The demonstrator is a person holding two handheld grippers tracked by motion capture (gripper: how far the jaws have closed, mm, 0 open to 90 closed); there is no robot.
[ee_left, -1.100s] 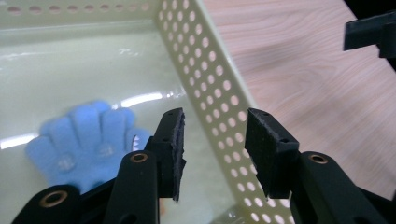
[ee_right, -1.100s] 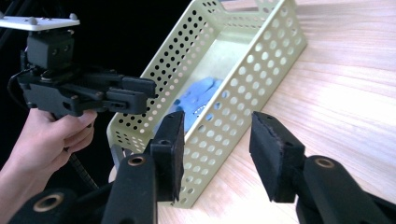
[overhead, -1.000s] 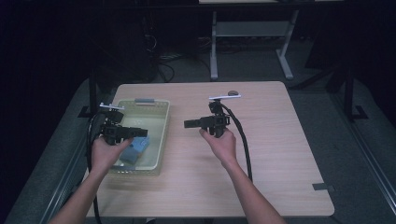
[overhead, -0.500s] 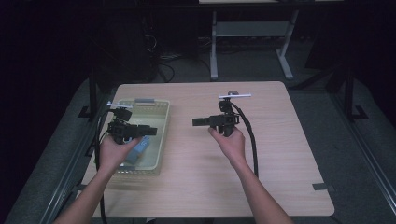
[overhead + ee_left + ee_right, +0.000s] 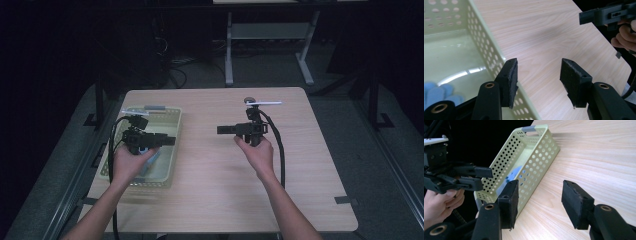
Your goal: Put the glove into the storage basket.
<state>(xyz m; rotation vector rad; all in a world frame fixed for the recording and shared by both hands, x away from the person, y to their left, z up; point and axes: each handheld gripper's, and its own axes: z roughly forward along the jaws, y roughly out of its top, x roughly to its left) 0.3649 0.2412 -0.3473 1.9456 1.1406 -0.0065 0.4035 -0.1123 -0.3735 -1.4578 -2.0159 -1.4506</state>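
**Reaching back into the basket**

Our left gripper (image 5: 167, 141) hangs over the basket's right wall, jaws apart and empty; our right gripper (image 5: 223, 130), jaws apart too, hovers above bare table (image 5: 210, 200). We judge the blue object (image 5: 436, 93) the thing to fetch: we should swing left, clear the perforated wall, and descend straight. It lies on the floor of the pale green basket (image 5: 170, 165), soft-looking, partly hidden.

- Blue object (image 5: 435, 93) in the basket (image 5: 477, 32): cut off by the left gripper view's left edge; its kind cannot be told.
- Small item (image 5: 249, 100) at the worktop's far edge: too small to identify.
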